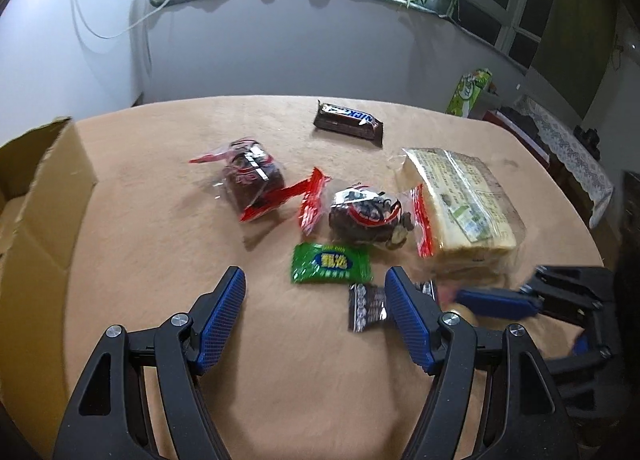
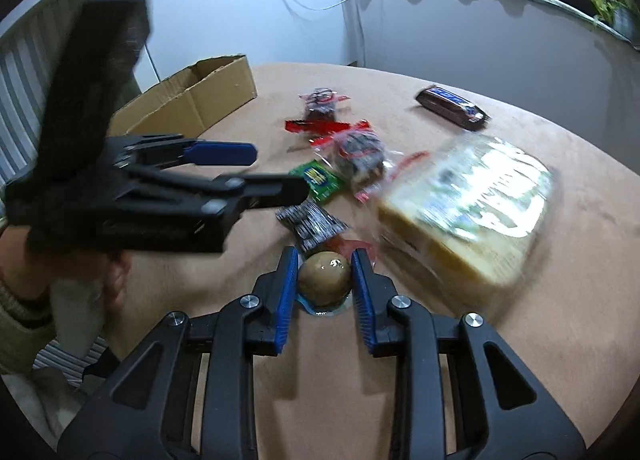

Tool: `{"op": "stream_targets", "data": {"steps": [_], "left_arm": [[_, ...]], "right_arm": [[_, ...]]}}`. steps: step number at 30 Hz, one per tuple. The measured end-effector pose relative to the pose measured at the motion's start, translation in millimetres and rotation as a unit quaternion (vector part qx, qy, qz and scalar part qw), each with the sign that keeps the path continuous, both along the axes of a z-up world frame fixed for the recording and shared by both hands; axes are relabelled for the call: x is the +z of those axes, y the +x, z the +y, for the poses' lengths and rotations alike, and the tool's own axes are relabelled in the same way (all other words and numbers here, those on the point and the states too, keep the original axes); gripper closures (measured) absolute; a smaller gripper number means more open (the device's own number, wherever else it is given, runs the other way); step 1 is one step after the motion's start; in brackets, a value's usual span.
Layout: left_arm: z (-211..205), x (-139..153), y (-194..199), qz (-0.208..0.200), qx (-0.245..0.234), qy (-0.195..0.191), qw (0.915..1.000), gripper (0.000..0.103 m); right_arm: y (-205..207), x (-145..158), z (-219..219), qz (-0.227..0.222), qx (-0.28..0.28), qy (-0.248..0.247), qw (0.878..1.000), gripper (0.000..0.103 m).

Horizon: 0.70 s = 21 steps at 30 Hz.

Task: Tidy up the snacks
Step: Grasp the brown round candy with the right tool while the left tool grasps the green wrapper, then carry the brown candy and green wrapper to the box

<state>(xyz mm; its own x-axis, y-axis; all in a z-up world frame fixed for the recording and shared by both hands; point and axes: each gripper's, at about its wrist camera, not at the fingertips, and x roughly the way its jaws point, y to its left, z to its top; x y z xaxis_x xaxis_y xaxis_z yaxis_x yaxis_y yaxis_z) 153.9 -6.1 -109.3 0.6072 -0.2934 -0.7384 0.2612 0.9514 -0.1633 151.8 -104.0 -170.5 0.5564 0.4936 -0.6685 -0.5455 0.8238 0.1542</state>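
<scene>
Right gripper [image 2: 325, 260] seemingly clamps the round snack [image 2: 325, 278].

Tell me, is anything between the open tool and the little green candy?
No, nothing visible is. The left tool is open above bare tablecloth, and the green candy lies just ahead of its tips. A black-and-white wrapper lies beside the candy, by one finger, not in front of it.

A round table [image 1: 160, 244] under a tan cloth carries an open cardboard box [image 1: 44, 187] at its left edge, a chocolate bar [image 1: 347, 124], two red-trimmed clear snack bags [image 1: 248, 179] [image 1: 370, 215], a wrapped bread loaf [image 1: 460, 203], a green candy [image 1: 331, 263], a black-and-white wrapper [image 1: 366, 306] and a round brown packaged snack [image 2: 325, 278].
</scene>
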Motion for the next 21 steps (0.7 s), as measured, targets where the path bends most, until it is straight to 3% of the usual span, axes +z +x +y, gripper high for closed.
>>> {"op": "stream_targets", "data": {"steps": [4, 9, 12, 16, 18, 21], "left_arm": [[-13, -4, 9, 0.006, -0.017, 0.015, 0.9997, 0.031], [-18, -5, 13, 0.004, -0.021, 0.035, 0.9992, 0.061], [-19, -4, 11, 0.003, -0.023, 0.040, 0.9990, 0.071], [-18, -5, 11, 0.000, -0.023, 0.037, 0.9991, 0.074], [-16, -4, 9, -0.002, -0.021, 0.030, 0.9993, 0.084], [-12, -2, 6, -0.005, -0.019, 0.017, 0.9997, 0.086]], "right_arm": [[-12, -2, -18, 0.002, -0.008, 0.019, 1.000, 0.075], [-23, -10, -27, 0.005, -0.008, 0.034, 0.999, 0.075], [-25, -12, -30, -0.003, -0.011, 0.039, 0.999, 0.075], [-27, -12, -29, -0.013, -0.012, 0.040, 0.999, 0.075], [-28, -12, -29, -0.016, -0.012, 0.041, 0.999, 0.076], [-30, -11, -31, -0.018, -0.012, 0.047, 0.999, 0.078]]}}
